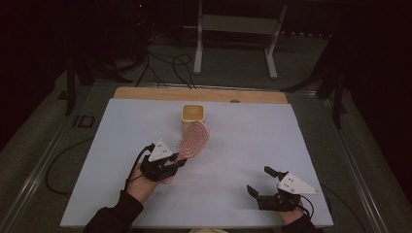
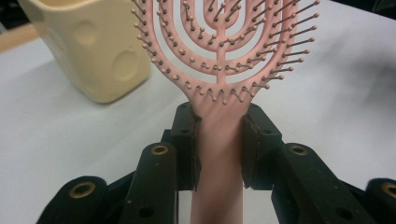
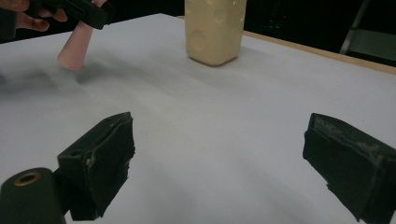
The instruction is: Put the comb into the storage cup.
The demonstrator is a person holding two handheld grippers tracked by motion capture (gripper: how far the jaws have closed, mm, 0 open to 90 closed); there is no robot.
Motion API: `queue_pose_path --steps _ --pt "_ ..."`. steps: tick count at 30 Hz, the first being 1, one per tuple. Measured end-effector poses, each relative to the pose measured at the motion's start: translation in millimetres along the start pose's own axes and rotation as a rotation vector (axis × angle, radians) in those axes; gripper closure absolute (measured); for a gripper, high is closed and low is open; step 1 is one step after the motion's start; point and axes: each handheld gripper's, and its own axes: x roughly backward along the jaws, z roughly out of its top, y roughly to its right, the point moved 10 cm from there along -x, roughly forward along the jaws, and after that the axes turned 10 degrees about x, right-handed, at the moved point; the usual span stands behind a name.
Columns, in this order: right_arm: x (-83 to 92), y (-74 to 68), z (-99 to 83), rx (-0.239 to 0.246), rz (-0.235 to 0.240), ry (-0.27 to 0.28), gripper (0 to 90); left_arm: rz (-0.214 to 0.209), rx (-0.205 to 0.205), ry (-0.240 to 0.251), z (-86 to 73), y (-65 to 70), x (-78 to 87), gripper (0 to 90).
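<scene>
A pink hairbrush (image 1: pixel 194 138) with an open looped head and knobbed bristles is held up off the white table by its handle (image 2: pixel 218 154). My left gripper (image 1: pixel 176 160) is shut on that handle, one pad on each side, just below the head (image 2: pixel 224 42). A cream square cup (image 1: pixel 194 117) with round dimples stands upright right behind the brush head, and the same cup (image 2: pixel 88 51) is at the upper left in the left gripper view. My right gripper (image 1: pixel 260 180) rests low near the table's front right, jaws wide apart with nothing between them. The brush handle's end (image 3: pixel 74 46) hangs above the table at far left.
The white board (image 1: pixel 252 141) lies on a wooden table whose edge (image 1: pixel 204 93) runs along the back. Cables and a white metal stand (image 1: pixel 238 29) are on the dark floor beyond. The cream cup (image 3: pixel 215 30) stands ahead of the right gripper.
</scene>
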Motion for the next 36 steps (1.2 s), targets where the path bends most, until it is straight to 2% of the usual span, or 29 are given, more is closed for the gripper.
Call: queue_pose_path --steps 1,2,3,4,7,9,12,17,18,25,31,35,36 --pt "0.0 0.0 0.0 0.0 0.0 0.0 8.6 0.0 0.0 0.0 0.0 0.0 0.0 71.0" --pt "-0.3 0.3 -0.2 -0.002 -0.003 -0.002 8.6 -0.009 0.013 0.039 0.5 -0.6 2.1 71.1" --pt "-0.3 0.3 -0.2 -0.002 -0.003 -0.002 8.6 -0.009 0.013 0.039 0.5 -0.6 2.1 71.0" --pt "-0.3 0.3 -0.3 -0.001 -0.005 -0.004 8.6 -0.016 0.017 0.078 0.5 -1.5 4.8 71.1" --pt "-0.2 0.2 0.0 -0.001 -0.005 -0.003 8.6 -0.018 0.031 0.096 -0.4 -4.0 6.9 71.0" --pt "-0.4 0.1 0.1 -0.002 -0.005 -0.003 8.6 -0.003 0.036 0.11 -2.1 -7.4 8.3 71.0" --pt "-0.1 -0.3 0.7 -0.003 -0.001 -0.003 8.6 0.001 0.067 0.143 -6.0 -10.8 10.4 71.0" --pt "-0.1 1.0 1.6 -0.017 -0.002 -0.002 8.6 0.006 0.064 0.139 -9.6 -9.7 8.5 71.0" --pt "0.3 1.8 2.5 -0.02 -0.01 -0.009 8.6 0.017 0.058 0.136 -10.9 -9.1 7.2 71.0" --pt "3.5 4.5 11.8 -0.049 -0.042 -0.029 8.6 0.028 0.062 0.139 -11.0 -9.0 8.0 71.0" --pt "8.6 2.8 29.1 -0.037 -0.041 -0.042 8.6 0.045 0.052 0.153 -10.7 -7.8 8.9 71.0" --pt "12.8 0.2 49.8 -0.037 -0.011 -0.038 8.5 0.04 0.065 0.15 -10.8 -8.4 7.9 71.0" --pt "14.3 -0.8 56.9 -0.043 0.002 -0.032 8.5 0.053 0.062 0.154 -10.6 -9.0 7.9 71.1"
